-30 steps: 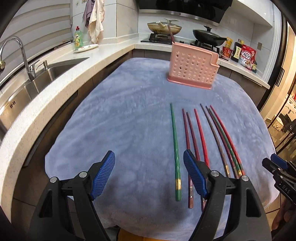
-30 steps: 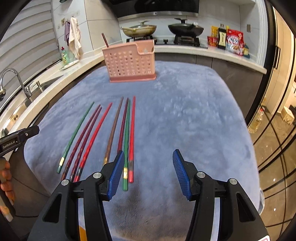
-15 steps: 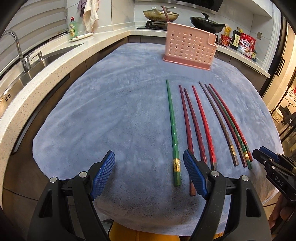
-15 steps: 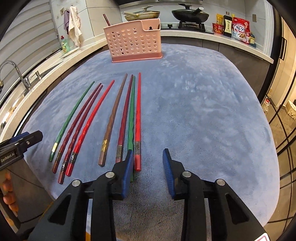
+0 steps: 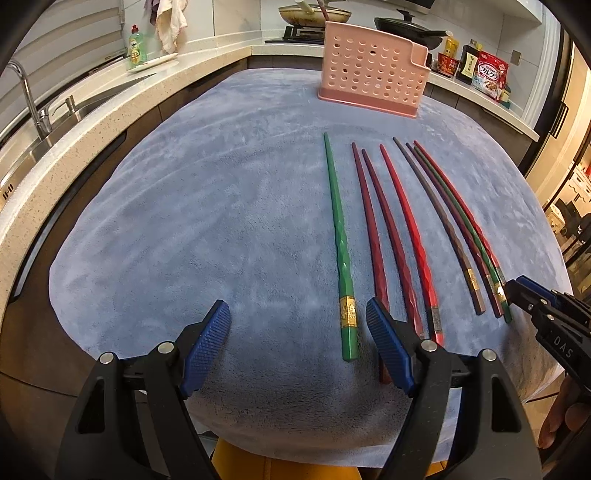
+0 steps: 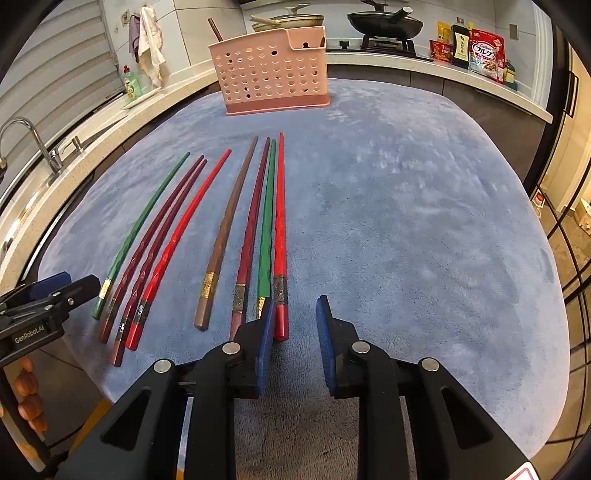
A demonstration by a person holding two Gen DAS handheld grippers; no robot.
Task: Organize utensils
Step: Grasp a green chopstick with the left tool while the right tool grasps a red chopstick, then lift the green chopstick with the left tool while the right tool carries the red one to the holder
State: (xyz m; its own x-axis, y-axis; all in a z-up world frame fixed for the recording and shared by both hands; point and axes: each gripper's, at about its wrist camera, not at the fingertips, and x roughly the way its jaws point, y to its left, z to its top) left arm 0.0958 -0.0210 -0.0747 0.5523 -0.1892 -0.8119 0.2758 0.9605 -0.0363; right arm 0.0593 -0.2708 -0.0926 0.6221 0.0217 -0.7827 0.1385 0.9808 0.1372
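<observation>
Several chopsticks, green, maroon, red and brown, lie side by side on a blue-grey cloth. A pink perforated holder stands at the cloth's far end with one brown chopstick in it. My left gripper is open low over the near edge, and the leftmost green chopstick lies between its fingers, close to the right one. My right gripper has its jaws closing around the butt of the rightmost red chopstick, which lies beside the left pad; the right pad is still apart from it.
A stone counter with a sink and tap runs along the left. Behind the holder are a stove with pans, bottles and food packets. The right half of the cloth carries nothing. Fingers of a hand show at the left edge.
Both grippers have sunk towards the near ends of the chopsticks. The right jaws have narrowed from wide to a small gap around the red chopstick's end. The left jaws kept their width.
</observation>
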